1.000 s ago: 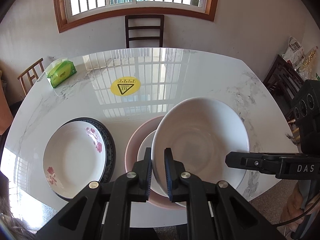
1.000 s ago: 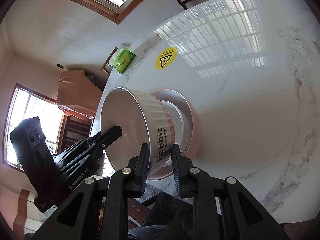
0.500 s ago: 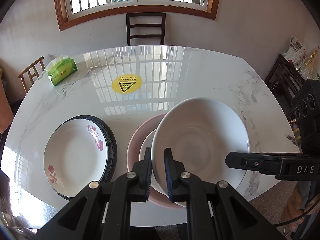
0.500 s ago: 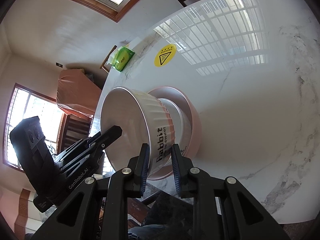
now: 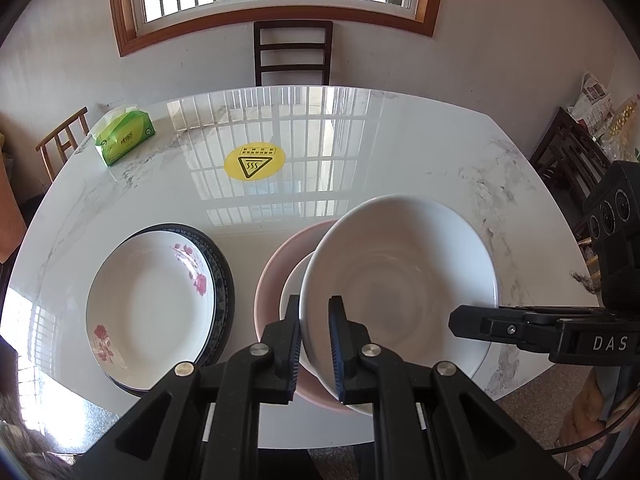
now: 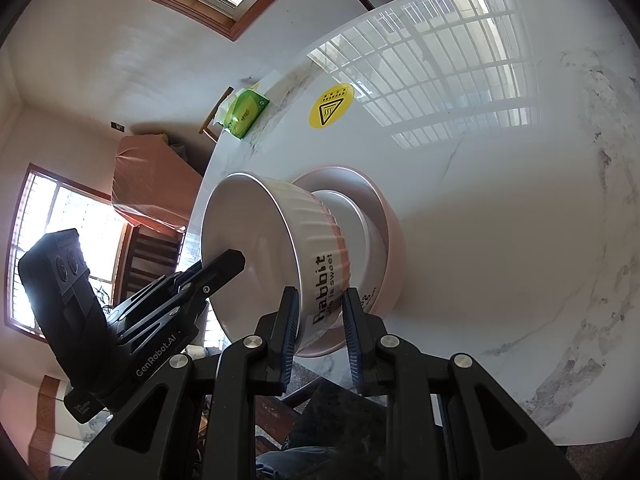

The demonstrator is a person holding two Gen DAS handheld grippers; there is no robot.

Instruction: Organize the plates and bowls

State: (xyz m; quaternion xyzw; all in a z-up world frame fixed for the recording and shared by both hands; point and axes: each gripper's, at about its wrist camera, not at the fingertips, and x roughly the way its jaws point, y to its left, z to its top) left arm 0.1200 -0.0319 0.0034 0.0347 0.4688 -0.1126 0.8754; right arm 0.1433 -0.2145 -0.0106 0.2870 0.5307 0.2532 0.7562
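Observation:
A large white ribbed bowl with black lettering is held over a small white bowl that sits inside a pink bowl. My left gripper is shut on the large bowl's near rim. My right gripper is shut on the same bowl's opposite rim; it also shows in the left wrist view. A white flowered plate lies on a dark-rimmed plate to the left.
The white marble table carries a yellow heat-warning sticker near its middle and a green tissue pack at the far left. A dark chair stands beyond the table, a wooden chair at the left.
The view has shifted slightly back from the table. Both grippers keep their hold on the large white bowl, which stays over the stacked bowls.

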